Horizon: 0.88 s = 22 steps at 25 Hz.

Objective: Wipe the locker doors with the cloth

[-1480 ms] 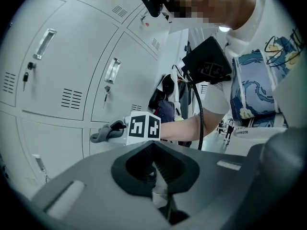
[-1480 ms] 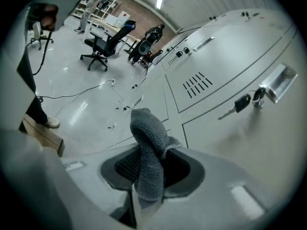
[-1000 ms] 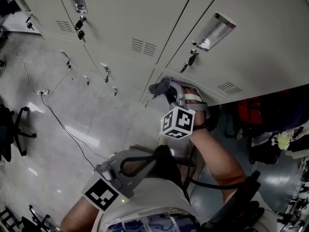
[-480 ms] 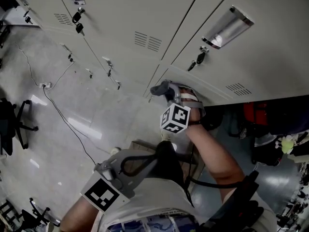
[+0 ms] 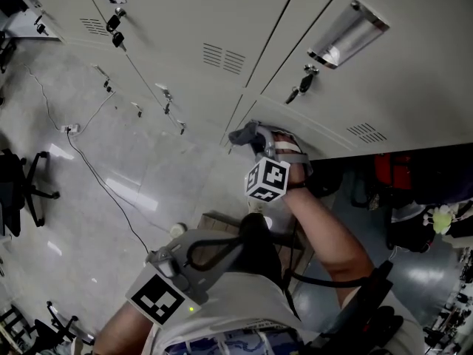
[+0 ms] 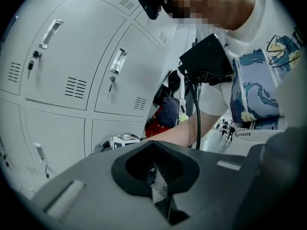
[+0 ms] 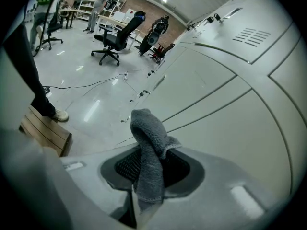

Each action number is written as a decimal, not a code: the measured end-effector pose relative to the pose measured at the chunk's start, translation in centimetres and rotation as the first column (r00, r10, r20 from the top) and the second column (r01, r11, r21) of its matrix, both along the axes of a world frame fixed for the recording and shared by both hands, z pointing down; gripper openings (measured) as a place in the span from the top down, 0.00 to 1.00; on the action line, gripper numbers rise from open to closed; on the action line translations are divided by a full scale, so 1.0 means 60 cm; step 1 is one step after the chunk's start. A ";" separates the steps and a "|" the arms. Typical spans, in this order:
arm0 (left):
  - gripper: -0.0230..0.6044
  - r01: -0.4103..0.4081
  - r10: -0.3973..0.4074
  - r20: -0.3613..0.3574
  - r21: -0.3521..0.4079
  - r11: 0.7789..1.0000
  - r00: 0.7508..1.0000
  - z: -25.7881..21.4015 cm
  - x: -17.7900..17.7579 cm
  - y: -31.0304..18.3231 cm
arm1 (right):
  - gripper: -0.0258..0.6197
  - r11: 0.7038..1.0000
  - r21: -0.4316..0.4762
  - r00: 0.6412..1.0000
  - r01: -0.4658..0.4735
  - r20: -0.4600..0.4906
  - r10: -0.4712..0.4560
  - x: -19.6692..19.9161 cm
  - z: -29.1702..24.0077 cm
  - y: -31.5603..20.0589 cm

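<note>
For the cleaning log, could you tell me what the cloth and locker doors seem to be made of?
The cloth: grey terry or microfibre, judging by its fuzzy pile. The locker doors: probably painted sheet metal, smooth pale satin, with punched vent slots.

nubby terry cloth point(image 7: 148, 150), smooth matt painted-metal locker doors point(image 7: 225, 114).

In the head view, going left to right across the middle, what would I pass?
chair → power strip → cloth in the right gripper → red bag
</note>
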<state>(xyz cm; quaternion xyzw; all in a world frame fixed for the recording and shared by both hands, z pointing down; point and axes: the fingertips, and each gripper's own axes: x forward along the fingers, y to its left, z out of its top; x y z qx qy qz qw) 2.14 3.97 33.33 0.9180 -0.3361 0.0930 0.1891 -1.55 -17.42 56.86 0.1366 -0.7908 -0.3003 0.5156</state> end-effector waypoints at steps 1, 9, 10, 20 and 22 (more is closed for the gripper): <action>0.96 -0.004 0.004 -0.001 0.002 1.000 1.000 -0.001 0.002 0.002 | 0.78 1.000 0.002 1.000 0.002 0.003 -0.002 0.001 -0.006 0.003; 0.96 -0.023 0.023 -0.010 0.030 0.999 1.000 -0.015 0.002 0.019 | 0.78 0.997 0.067 0.998 0.048 0.047 -0.051 -0.006 -0.128 0.059; 0.96 -0.024 0.024 -0.012 0.035 0.999 1.000 -0.017 0.001 0.021 | 0.78 0.995 0.084 0.997 0.056 0.057 -0.061 -0.009 -0.151 0.065; 0.96 -0.016 0.018 -0.021 0.056 0.998 1.000 -0.027 -0.004 0.032 | 0.78 0.979 0.194 0.992 0.065 0.095 -0.085 -0.045 -0.249 0.040; 0.96 -0.011 0.012 -0.019 0.051 0.999 1.000 -0.026 -0.005 0.032 | 0.78 0.977 0.202 0.994 0.069 0.073 -0.086 -0.047 -0.229 0.023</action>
